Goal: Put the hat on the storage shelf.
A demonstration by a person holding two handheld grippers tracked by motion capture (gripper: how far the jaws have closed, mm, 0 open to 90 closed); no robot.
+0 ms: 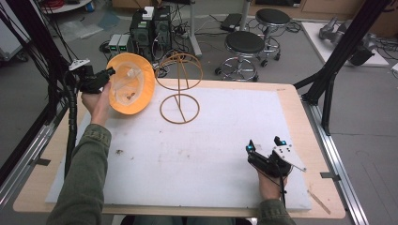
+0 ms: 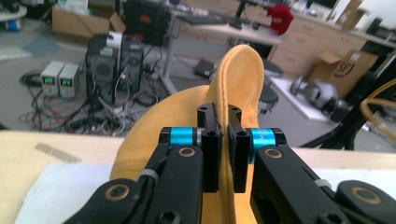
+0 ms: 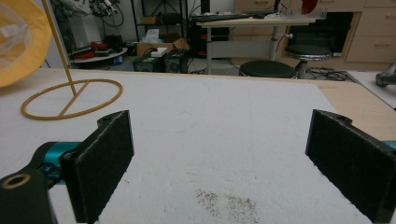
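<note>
Clamped in our left claw point(image 2: 223, 140) is a yellow hat point(image 1: 132, 83) of soft, matt cloth with a stitched edge, and a clear glossy plastic insert shows inside its crown. Just beyond it stands a hat stand point(image 1: 179, 89) of thin, smooth rod, tan and matt. Under our right claw point(image 3: 219, 163) the worktop point(image 1: 300, 117) shows pale smooth wood at its rim, covered by a white, matt, faintly grainy foam sheet point(image 3: 224, 126) with a brownish scuff close in front of the claw, whose wide-apart black pads look rough and spongy beside glossy blue metal.
</note>
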